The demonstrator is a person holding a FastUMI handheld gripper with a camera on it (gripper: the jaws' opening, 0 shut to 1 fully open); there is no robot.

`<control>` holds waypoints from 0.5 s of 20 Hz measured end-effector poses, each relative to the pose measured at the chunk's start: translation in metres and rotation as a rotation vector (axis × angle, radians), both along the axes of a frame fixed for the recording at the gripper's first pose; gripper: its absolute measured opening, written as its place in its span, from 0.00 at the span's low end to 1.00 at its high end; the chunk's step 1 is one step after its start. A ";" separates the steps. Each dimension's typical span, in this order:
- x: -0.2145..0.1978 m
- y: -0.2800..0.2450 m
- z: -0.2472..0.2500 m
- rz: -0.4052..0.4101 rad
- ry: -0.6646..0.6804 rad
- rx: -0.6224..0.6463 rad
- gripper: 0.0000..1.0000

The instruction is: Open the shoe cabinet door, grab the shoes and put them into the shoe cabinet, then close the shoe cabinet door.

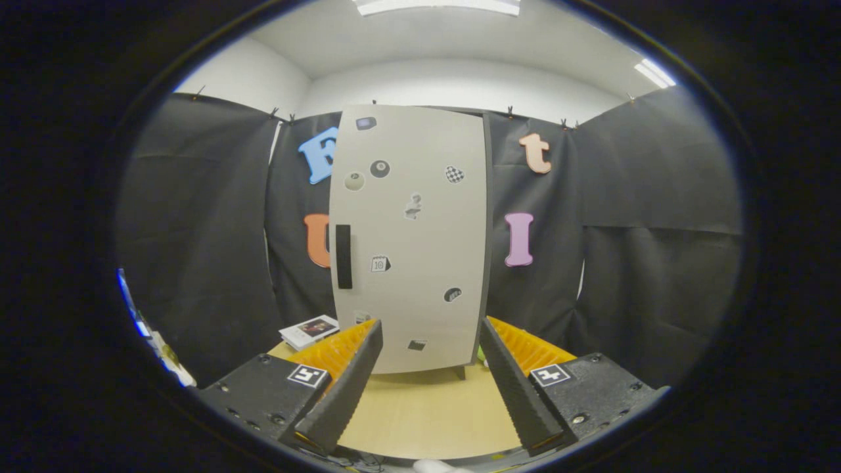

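The cabinet (410, 236) stands upright at the far edge of the bench (427, 407), its pale door (420, 276) shut, so nothing inside can be seen; a dark handle (343, 256) runs down the door's left side, and small stickers (380, 169) dot its face; a booklet (309, 330) lies on the bench just left of the cabinet; black cloth walls the booth behind, under a white ceiling with strip lights; the gripper (430, 341) has its jaws released and spread wide, grasping nothing, with the cabinet straight ahead beyond them.
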State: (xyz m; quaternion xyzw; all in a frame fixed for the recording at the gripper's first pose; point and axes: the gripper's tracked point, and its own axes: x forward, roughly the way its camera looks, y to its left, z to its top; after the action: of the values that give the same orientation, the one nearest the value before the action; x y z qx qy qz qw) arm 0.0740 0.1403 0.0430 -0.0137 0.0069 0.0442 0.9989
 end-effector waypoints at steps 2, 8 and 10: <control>0.001 0.000 0.001 -0.002 -0.001 -0.007 0.97; 0.002 0.000 0.000 -0.009 -0.002 -0.006 0.97; 0.001 -0.003 0.002 -0.021 -0.007 -0.004 0.97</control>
State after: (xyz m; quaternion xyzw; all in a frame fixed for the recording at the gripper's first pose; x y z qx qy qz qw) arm 0.0752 0.1372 0.0445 -0.0159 0.0034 0.0337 0.9993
